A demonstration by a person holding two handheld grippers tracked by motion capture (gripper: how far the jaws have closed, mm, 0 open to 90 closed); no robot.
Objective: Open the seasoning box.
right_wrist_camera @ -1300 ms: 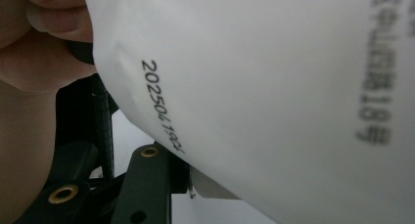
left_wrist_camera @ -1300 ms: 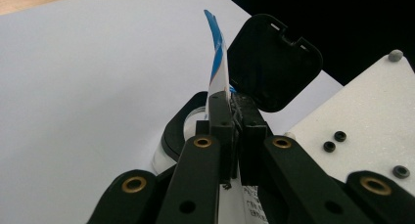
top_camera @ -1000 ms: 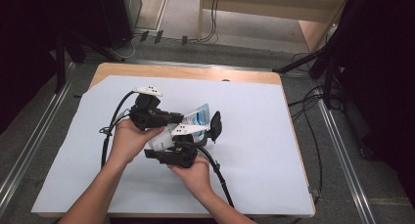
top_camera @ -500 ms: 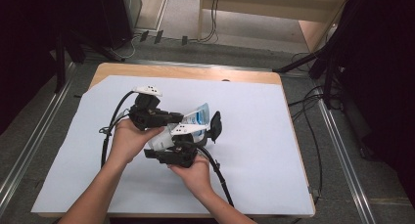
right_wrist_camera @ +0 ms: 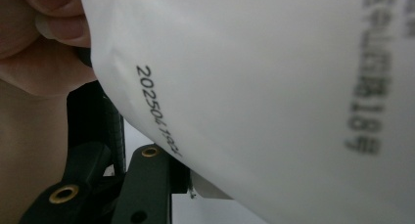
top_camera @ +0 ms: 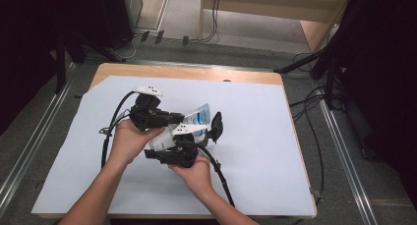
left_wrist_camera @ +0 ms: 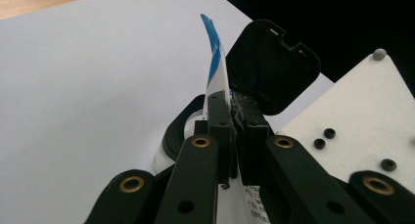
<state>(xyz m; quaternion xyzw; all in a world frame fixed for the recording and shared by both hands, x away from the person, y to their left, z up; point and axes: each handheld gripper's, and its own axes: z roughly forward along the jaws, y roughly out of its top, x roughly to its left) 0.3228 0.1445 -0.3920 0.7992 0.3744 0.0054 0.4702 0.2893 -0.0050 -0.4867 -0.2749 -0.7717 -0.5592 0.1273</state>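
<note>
We see wooden table [top_camera: 182, 71], rectangular, pale brown rim showing along far edge. Large white sheet [top_camera: 255, 151] lies flat on it, covering nearly whole top, near-left corner cut at slant. Two black cables [top_camera: 223, 181] trail across sheet toward near edge.

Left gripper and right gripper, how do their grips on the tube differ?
The left gripper pinches the tube by its thin blue-and-white edge, jaws nearly together; the right gripper stands wider around the rounded white printed body. In the high view the left gripper lies farther up the table than the right gripper. Both hold one tube.
</note>
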